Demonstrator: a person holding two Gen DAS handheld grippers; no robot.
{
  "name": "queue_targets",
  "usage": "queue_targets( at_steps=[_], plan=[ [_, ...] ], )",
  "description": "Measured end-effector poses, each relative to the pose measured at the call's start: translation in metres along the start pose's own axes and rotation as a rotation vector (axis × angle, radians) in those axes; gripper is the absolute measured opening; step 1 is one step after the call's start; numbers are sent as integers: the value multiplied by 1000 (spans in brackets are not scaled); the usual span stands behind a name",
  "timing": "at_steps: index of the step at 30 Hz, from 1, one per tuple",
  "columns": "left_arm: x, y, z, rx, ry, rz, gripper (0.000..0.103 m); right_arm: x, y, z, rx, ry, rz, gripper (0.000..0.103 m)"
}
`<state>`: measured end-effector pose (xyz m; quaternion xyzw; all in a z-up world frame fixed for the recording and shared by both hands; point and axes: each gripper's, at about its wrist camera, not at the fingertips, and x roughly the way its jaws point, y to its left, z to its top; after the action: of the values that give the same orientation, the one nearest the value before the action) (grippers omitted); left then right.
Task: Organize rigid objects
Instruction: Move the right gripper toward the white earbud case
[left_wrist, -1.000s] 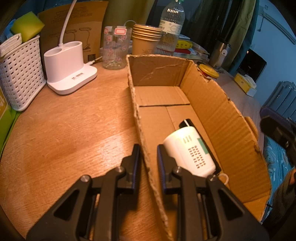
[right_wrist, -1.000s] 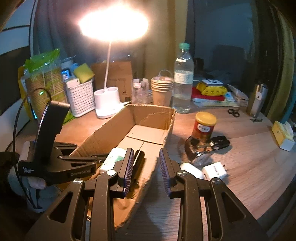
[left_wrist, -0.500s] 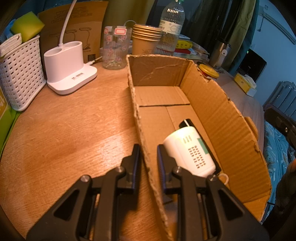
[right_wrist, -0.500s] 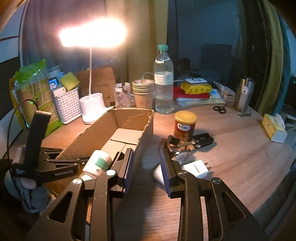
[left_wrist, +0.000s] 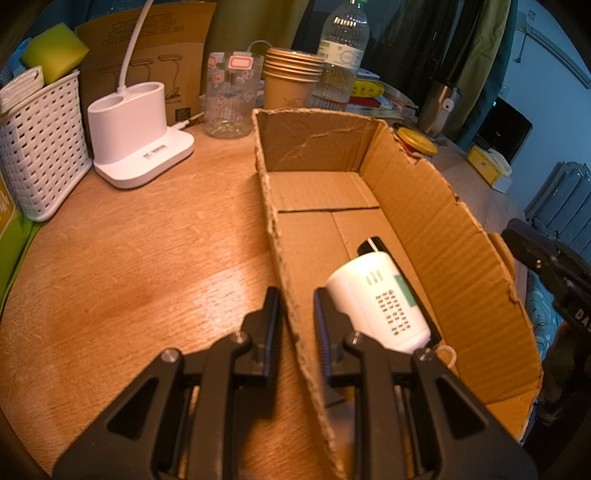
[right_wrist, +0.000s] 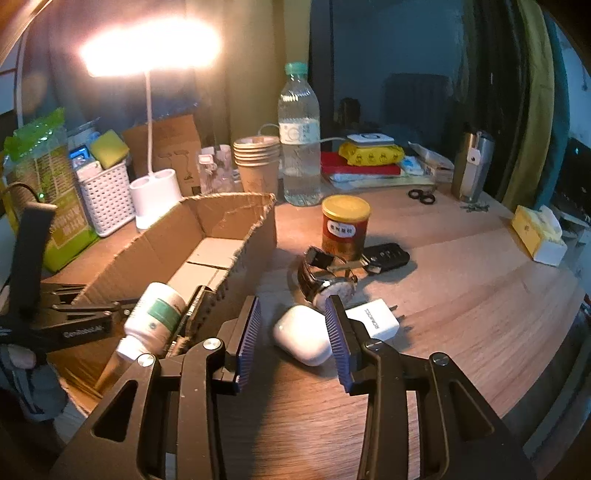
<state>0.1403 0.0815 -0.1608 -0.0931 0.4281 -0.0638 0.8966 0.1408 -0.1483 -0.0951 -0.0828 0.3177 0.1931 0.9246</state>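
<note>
Left tongs (left_wrist: 295, 314) clamped on box (left_wrist: 443, 236) wall, bottle (left_wrist: 380, 302) lying inside; right tongs (right_wrist: 293, 332) opening around white case (right_wrist: 301, 336) on surface (right_wrist: 480, 295), untouched, beside charger (right_wrist: 380, 319) with unreadable lettering.

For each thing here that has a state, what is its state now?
desk lamp: lit
cardboard box: open on top, wall clamped
white bottle: lying in the box
water bottle: capped, upright
yellow-lid jar: lidded, upright
earbud case: closed
left gripper: shut on box wall
right gripper: opening, empty
</note>
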Motion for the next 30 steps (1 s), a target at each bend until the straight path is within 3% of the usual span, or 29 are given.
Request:
queue_targets(
  at_steps=[6,9,23,27,30],
  plan=[
    [0,0,0,0,0,0,20,10,-8,-7,15,32,-6,41],
    [0,0,0,0,0,0,20,14,-10,-9,19,44,-5,48],
    [0,0,0,0,0,0,20,28,-11,-16,28,87,-3,50],
    [0,0,0,0,0,0,20,34,-10,-17,21,99,5,61],
    [0,0,0,-1,0,0,20,40,-10,-19,15,115,12,63]
  ],
)
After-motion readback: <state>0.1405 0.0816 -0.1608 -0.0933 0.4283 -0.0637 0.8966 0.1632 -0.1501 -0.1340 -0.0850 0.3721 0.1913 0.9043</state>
